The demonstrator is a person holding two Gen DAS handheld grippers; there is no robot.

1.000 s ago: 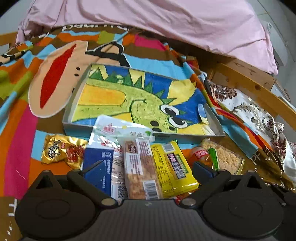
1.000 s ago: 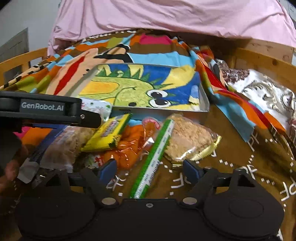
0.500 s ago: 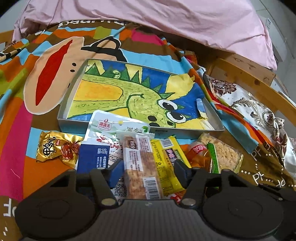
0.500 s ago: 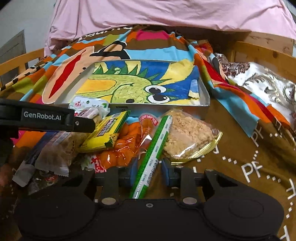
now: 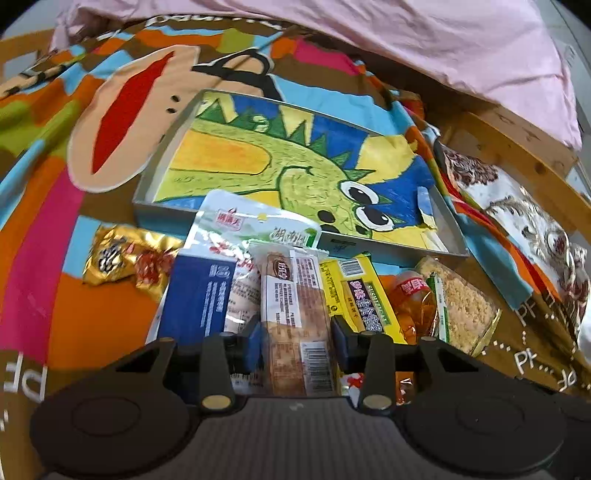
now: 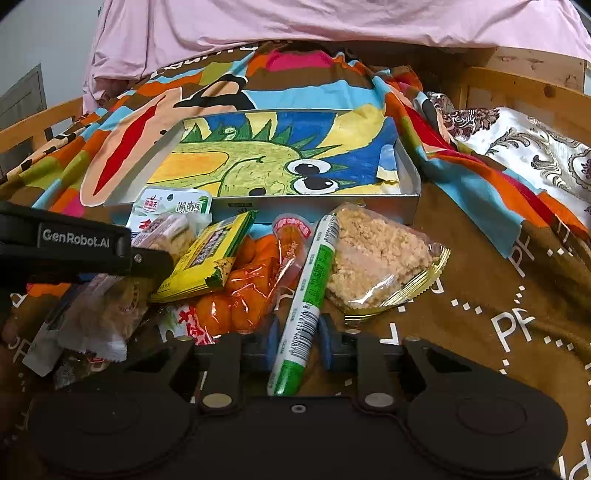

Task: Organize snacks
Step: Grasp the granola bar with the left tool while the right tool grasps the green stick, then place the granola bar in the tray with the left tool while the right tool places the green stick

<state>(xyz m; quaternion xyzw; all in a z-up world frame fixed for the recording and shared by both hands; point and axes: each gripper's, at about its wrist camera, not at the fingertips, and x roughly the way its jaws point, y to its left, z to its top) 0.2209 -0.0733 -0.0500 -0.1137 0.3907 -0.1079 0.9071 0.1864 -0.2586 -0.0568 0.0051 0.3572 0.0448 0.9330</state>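
A pile of snacks lies on the bedspread in front of a grey tray (image 5: 173, 146) (image 6: 408, 164) lined with a dinosaur drawing. My left gripper (image 5: 297, 341) is shut on a clear-wrapped brown cake bar (image 5: 295, 306), between a blue packet (image 5: 195, 295) and a yellow packet (image 5: 360, 295). My right gripper (image 6: 295, 341) is shut on a green and white sausage stick (image 6: 312, 291), which lies between an orange sausage pack (image 6: 251, 280) and a crumbly cake packet (image 6: 376, 258). The left gripper's body (image 6: 74, 243) shows at the left of the right wrist view.
A gold wrapped snack (image 5: 125, 258) lies left of the pile, a white and green pouch (image 5: 258, 229) leans on the tray's near wall. A pink duvet (image 6: 295, 22) lies beyond. A wooden bed rail (image 5: 524, 162) and a patterned cloth (image 6: 535, 147) are at the right.
Both grippers have closed from wide open, the left on the cake bar, the right on the sausage stick. Both moved slightly forward and lower into the pile.
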